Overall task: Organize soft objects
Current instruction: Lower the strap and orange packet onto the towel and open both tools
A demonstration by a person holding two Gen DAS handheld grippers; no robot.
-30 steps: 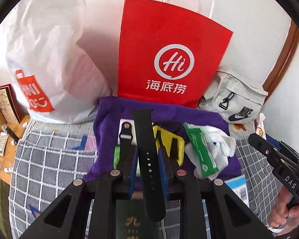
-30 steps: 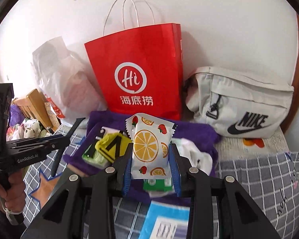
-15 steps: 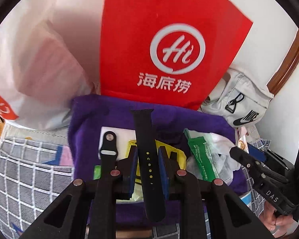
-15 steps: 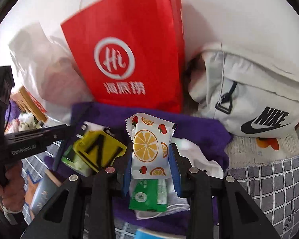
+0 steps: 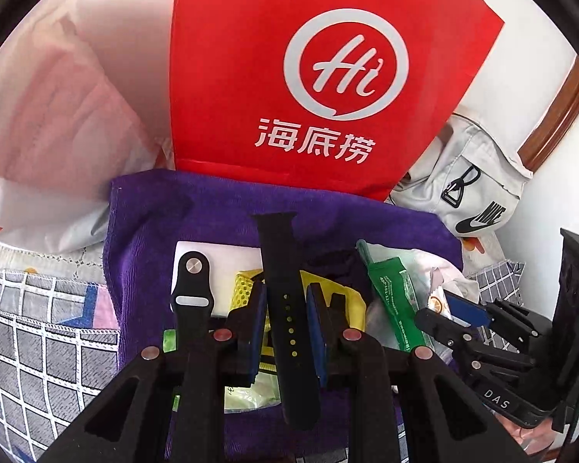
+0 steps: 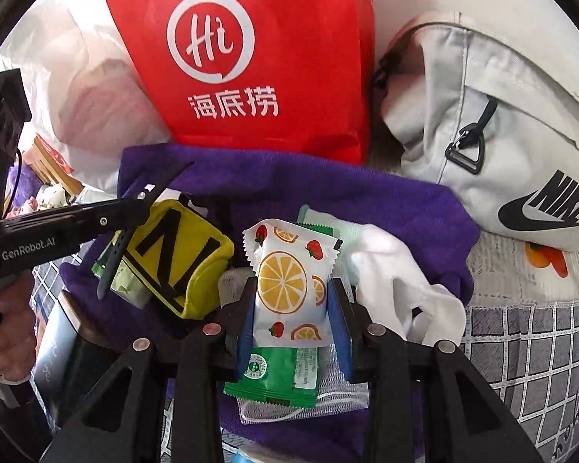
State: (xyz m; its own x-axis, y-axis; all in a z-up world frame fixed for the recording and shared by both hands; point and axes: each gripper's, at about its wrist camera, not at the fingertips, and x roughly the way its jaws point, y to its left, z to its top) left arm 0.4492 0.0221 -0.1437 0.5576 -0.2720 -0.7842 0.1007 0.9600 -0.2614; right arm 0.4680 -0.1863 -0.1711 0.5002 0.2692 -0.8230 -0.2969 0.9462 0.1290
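Your left gripper (image 5: 285, 324) is clamped on the black watch strap (image 5: 285, 308), over the purple towel (image 5: 212, 212). Right gripper (image 6: 293, 308) grips the fruit-print snack pkt (image 6: 289, 281), jaws just eased a bit wider, above the green packet (image 6: 274, 374).

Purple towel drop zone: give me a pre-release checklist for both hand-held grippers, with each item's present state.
1. Left hand-held gripper shut on the black watch strap: ok.
2. Right hand-held gripper with the fruit-print packet between its pads: ok, though its jaws have just been opening.
3. Both loads above the purple towel: ok.
4. Bare towel beneath the packet: not ok; a green packet and a mesh bag lie under it.
5. Bare towel beneath the strap: not ok; the yellow pouch and the other strap half crowd it.
6. Clearance between the two hand-held grippers: cannot tell.
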